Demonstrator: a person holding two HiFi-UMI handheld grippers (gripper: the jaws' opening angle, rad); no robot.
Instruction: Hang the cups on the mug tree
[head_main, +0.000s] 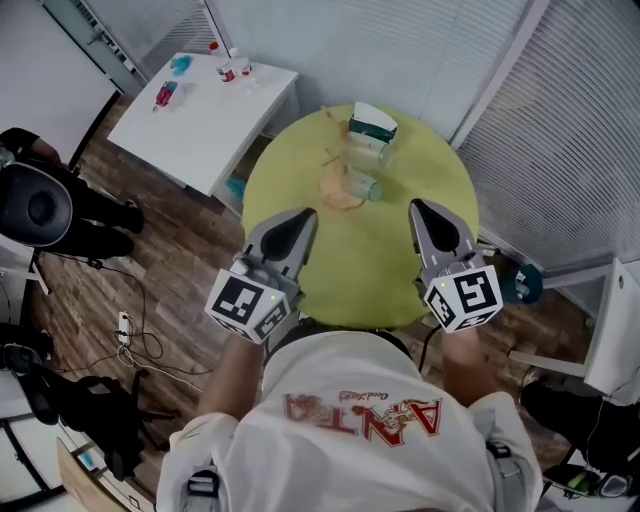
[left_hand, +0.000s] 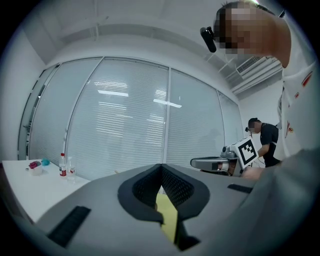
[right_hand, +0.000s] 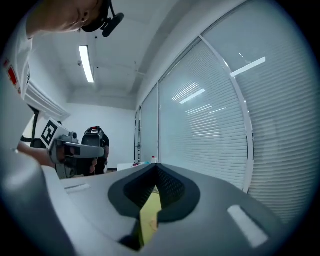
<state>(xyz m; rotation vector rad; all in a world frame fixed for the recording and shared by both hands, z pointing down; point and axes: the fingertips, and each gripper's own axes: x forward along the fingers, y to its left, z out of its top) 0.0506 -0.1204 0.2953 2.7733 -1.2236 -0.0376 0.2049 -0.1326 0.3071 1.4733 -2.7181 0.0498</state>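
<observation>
On the round yellow-green table (head_main: 400, 260) a wooden mug tree (head_main: 338, 188) with thin pegs stands at the far side. Two clear cups (head_main: 364, 186) (head_main: 366, 152) rest beside it, the nearer one on its side. My left gripper (head_main: 300, 216) hovers over the table's near left part, shut and holding nothing. My right gripper (head_main: 420, 208) hovers over the near right part, also shut and holding nothing. Both stop short of the cups. In the left gripper view the jaws (left_hand: 161, 167) meet, as they do in the right gripper view (right_hand: 156, 167).
A teal and white box (head_main: 372, 122) sits at the table's far edge behind the cups. A white table (head_main: 190, 130) with small bottles (head_main: 228, 68) stands at the back left. Window blinds surround the far side. A person in black stands at the left.
</observation>
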